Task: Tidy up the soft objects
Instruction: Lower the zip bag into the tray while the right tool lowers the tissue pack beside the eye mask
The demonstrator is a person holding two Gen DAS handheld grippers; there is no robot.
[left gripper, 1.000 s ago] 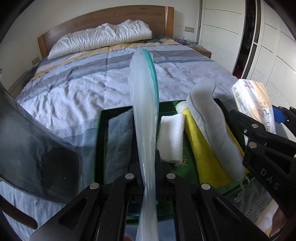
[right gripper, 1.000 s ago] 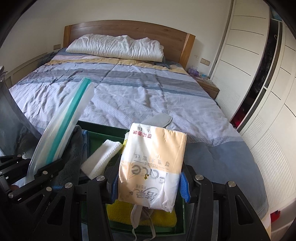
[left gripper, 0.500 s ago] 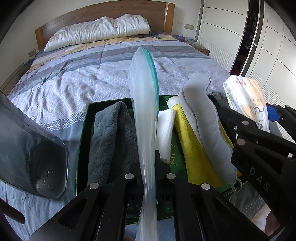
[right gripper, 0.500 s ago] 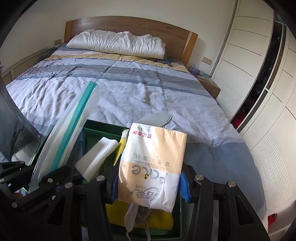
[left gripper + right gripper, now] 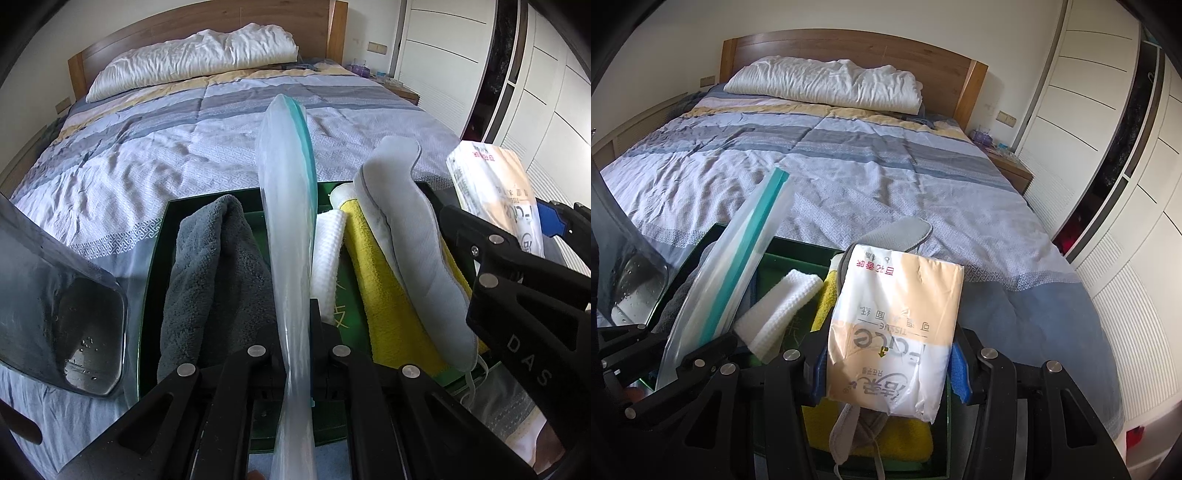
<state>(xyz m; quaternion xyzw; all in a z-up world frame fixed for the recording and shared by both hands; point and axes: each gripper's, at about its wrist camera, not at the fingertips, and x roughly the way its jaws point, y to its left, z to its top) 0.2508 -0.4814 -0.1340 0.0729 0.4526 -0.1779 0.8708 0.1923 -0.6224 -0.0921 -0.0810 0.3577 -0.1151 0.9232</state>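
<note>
At the lower left of the left wrist view, a grey towel (image 5: 218, 280) lies folded in the left part of the green tray (image 5: 159, 258), which rests on the striped bedspread (image 5: 155, 147). At centre, the left gripper (image 5: 295, 354) is clamped on a zip-top plastic bag (image 5: 288, 206), which stands edge-on with its teal seal uppermost. Right of it sit a white cloth (image 5: 327, 254), a yellow towel (image 5: 384, 280) and a grey pad with strings (image 5: 417, 240) leaning on it. In the right wrist view, the right gripper (image 5: 886, 365) pinches a tissue pack (image 5: 897, 332) between its blue pads (image 5: 958, 373), over the tray's right side. The step seems to be bagging the pack: the bag's mouth looks closed, so it likely needs opening, with the pack entering narrow end first while the left grip keeps the bag steady.
</note>
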